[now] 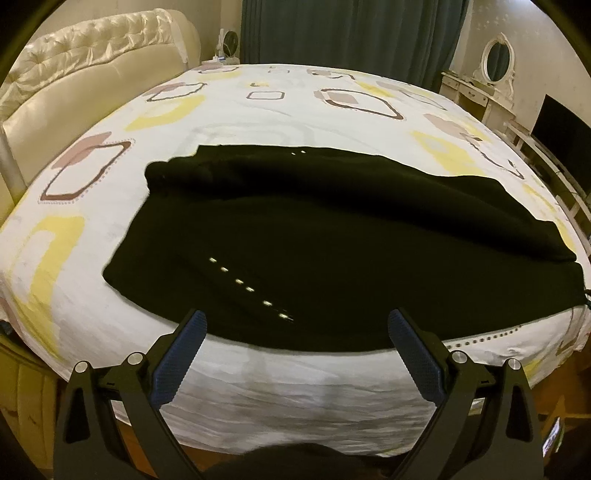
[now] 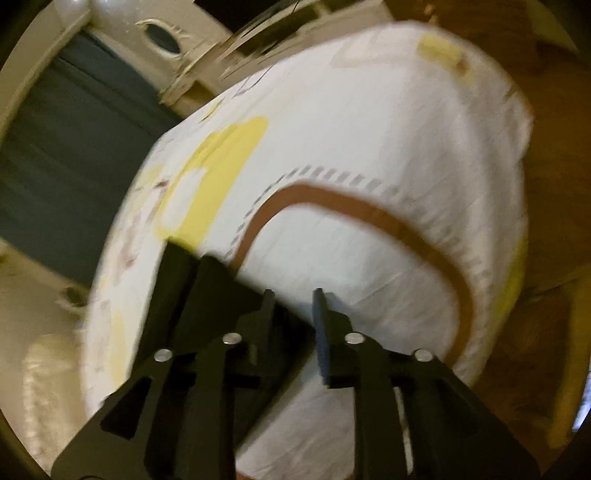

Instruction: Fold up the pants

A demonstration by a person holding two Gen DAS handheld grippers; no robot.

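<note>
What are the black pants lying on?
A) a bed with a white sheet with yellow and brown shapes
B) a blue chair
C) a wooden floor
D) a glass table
A: in the left wrist view the black pants lie spread flat on the bed, whose white sheet has yellow and brown shapes, just beyond the open left tongs.

Matt black cloth pants [image 1: 332, 236]

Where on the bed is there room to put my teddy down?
Bare sheet lies between the black pants and the curtain, and on the left toward the headboard. The pants crowd the middle and near edge, by the open left gripper.
</note>
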